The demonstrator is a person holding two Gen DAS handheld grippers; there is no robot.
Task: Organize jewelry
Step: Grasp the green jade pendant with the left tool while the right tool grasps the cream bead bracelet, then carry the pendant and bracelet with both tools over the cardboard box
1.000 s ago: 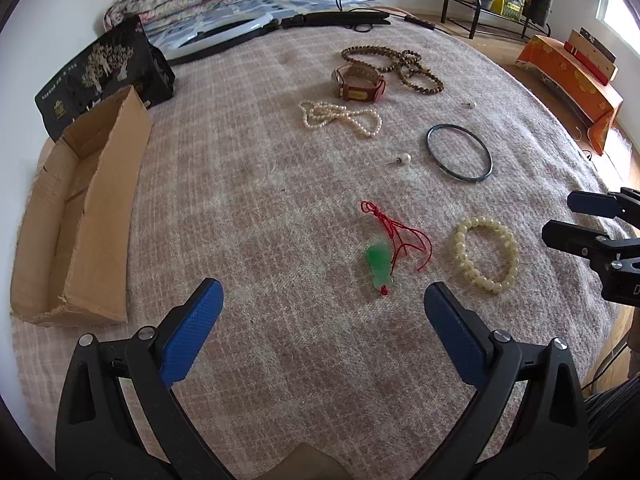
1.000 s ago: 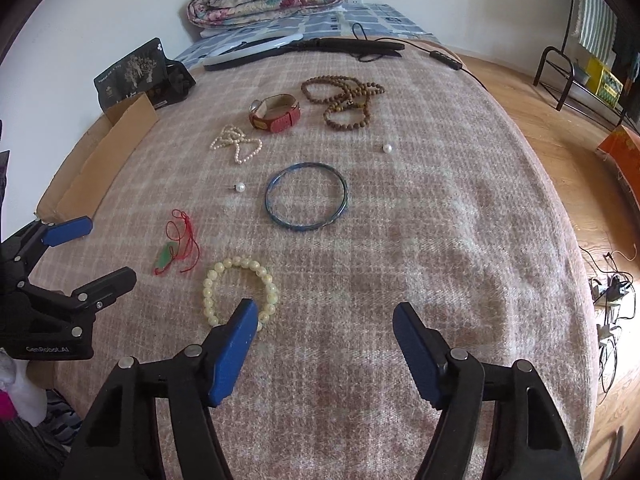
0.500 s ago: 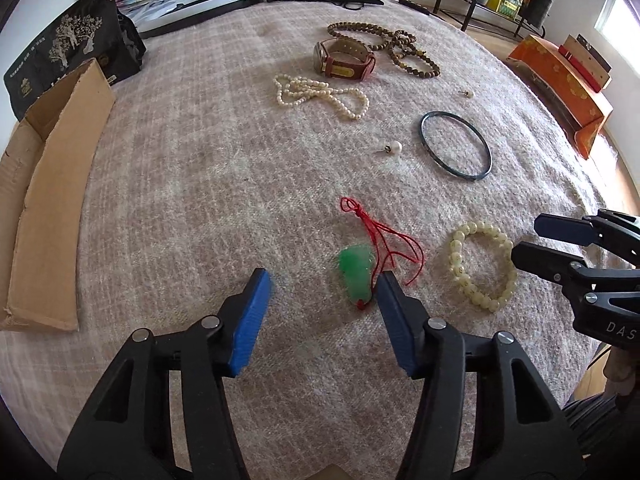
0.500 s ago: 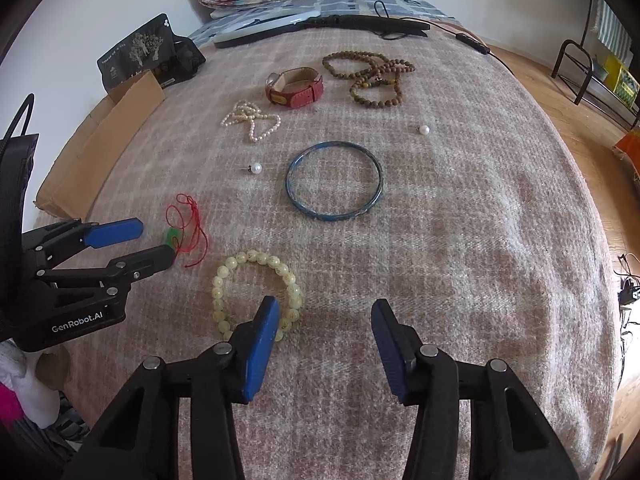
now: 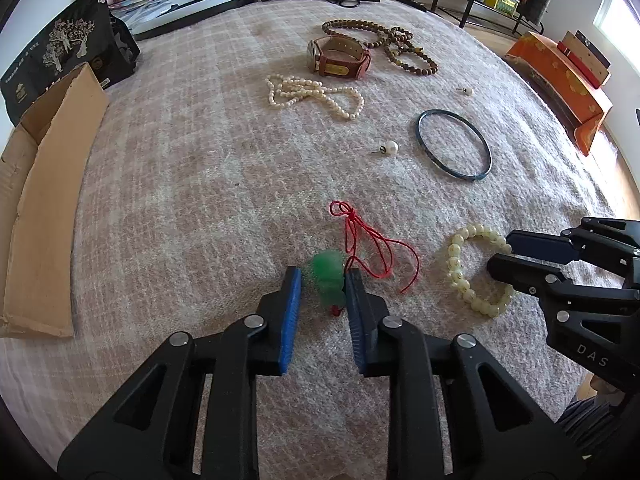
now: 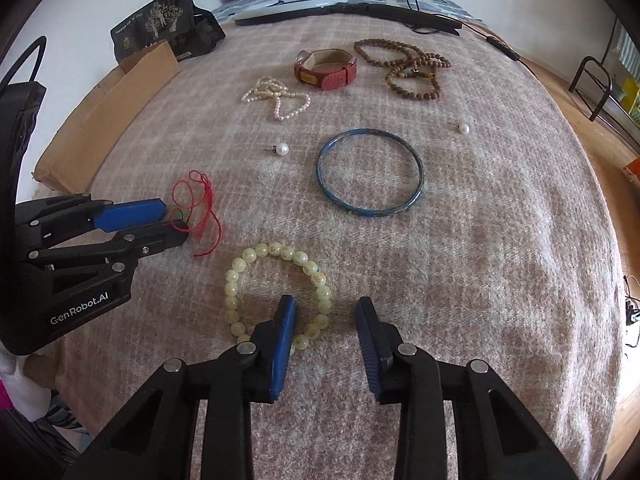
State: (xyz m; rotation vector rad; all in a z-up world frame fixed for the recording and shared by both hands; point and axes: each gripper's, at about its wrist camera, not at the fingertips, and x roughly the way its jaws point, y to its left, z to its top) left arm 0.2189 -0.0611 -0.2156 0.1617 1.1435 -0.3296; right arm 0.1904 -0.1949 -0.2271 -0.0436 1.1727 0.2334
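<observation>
A green pendant (image 5: 328, 276) on a red cord (image 5: 372, 244) lies on the blanket. My left gripper (image 5: 322, 280) straddles it with narrowed jaws, a sliver of gap still showing on the left side. A pale yellow bead bracelet (image 6: 280, 292) lies just right of it. My right gripper (image 6: 326, 312) is open, its left finger (image 6: 284, 328) inside the bracelet ring and its right finger outside. Farther back lie a blue bangle (image 6: 370, 172), a pearl strand (image 6: 276, 98), a red-strapped watch (image 6: 326, 68), brown bead strands (image 6: 404, 66) and two pearl studs (image 6: 282, 149).
An open cardboard box (image 5: 44, 200) sits at the blanket's left edge, with a black bag (image 5: 60, 52) behind it. Folded bedding and a long dark case (image 6: 360, 6) lie at the far end. Wooden floor and a metal rack (image 6: 596, 80) are to the right.
Both grippers moved forward and down and narrowed. The left one now straddles the green pendant; the right one now has a finger inside the yellow bracelet.
</observation>
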